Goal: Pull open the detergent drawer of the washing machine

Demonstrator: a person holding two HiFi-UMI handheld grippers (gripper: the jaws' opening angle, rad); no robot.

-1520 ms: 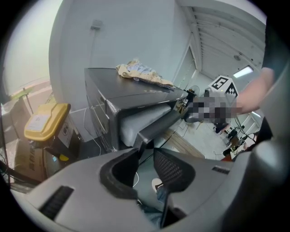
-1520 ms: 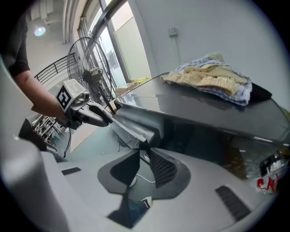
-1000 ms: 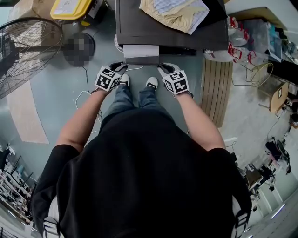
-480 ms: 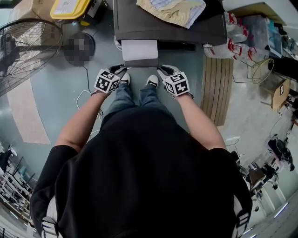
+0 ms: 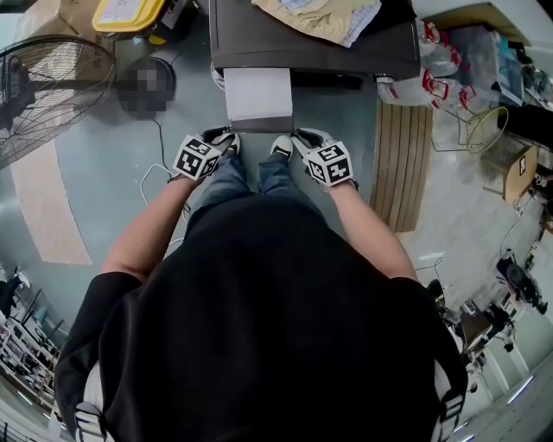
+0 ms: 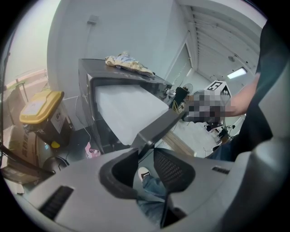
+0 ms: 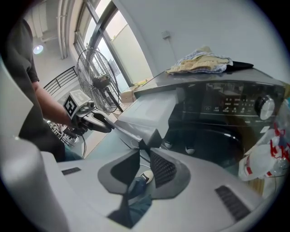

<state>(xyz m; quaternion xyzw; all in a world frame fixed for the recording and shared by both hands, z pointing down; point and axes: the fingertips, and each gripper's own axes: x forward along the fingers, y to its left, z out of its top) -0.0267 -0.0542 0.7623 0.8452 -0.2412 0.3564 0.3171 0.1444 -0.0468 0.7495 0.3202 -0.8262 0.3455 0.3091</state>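
Observation:
The dark washing machine (image 5: pixel 259 43) stands ahead of me, its white detergent drawer (image 5: pixel 257 93) drawn well out toward my feet. The drawer's grey front panel (image 5: pixel 259 125) runs between my two grippers. My left gripper (image 5: pixel 226 134) is shut on the panel's left corner (image 6: pixel 144 144), which sits between its jaws in the left gripper view. My right gripper (image 5: pixel 298 135) is shut on the right corner (image 7: pixel 152 138). In the right gripper view the left gripper (image 7: pixel 97 121) shows at the panel's far end.
A crumpled cloth (image 5: pixel 324 17) lies on the machine's top. A standing fan (image 5: pixel 43 86) and a yellow-lidded bin (image 5: pixel 130 15) are at the left. A slatted wooden board (image 5: pixel 402 164) and plastic bags (image 5: pixel 432 86) are at the right. My shoes (image 5: pixel 281 148) stand under the drawer.
The drawer has slid further out of the machine, showing more of its white tray. Both grippers have moved back toward my body with its front panel.

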